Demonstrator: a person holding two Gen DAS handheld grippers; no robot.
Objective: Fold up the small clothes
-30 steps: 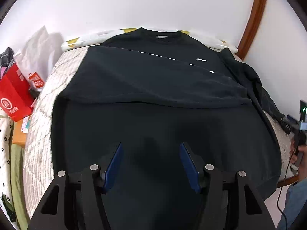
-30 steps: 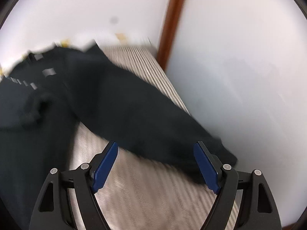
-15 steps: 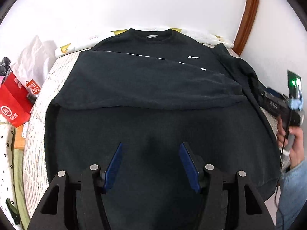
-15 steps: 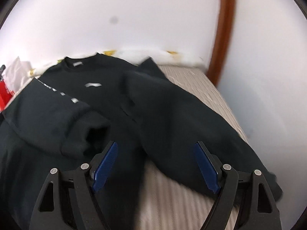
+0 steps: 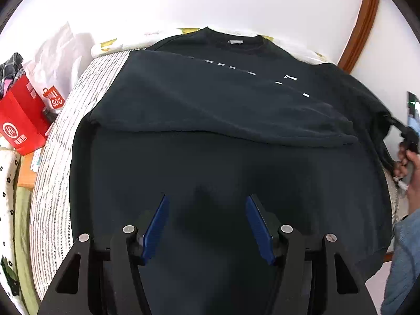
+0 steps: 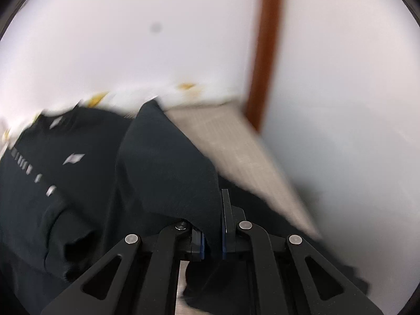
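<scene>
A black sweatshirt (image 5: 223, 162) lies spread on a striped bed (image 5: 52, 178), collar at the far side, with its left sleeve (image 5: 210, 107) folded across the chest. My left gripper (image 5: 206, 207) is open and empty, hovering over the lower body of the sweatshirt. My right gripper (image 6: 216, 210) is shut on the right sleeve (image 6: 168, 173) of the sweatshirt, which rises off the bed from between the pads. In the left wrist view the right gripper (image 5: 409, 131) shows at the far right edge, pulling that sleeve.
A red paper bag (image 5: 21, 120) and a white plastic bag (image 5: 60, 52) sit left of the bed. A white wall and a brown wooden post (image 6: 265, 52) stand behind. A patterned pillow edge (image 5: 118, 44) lies along the far side.
My right gripper has shut on the right sleeve and lifted it; it was open over the sleeve before. The left gripper stays open over the sweatshirt body.
</scene>
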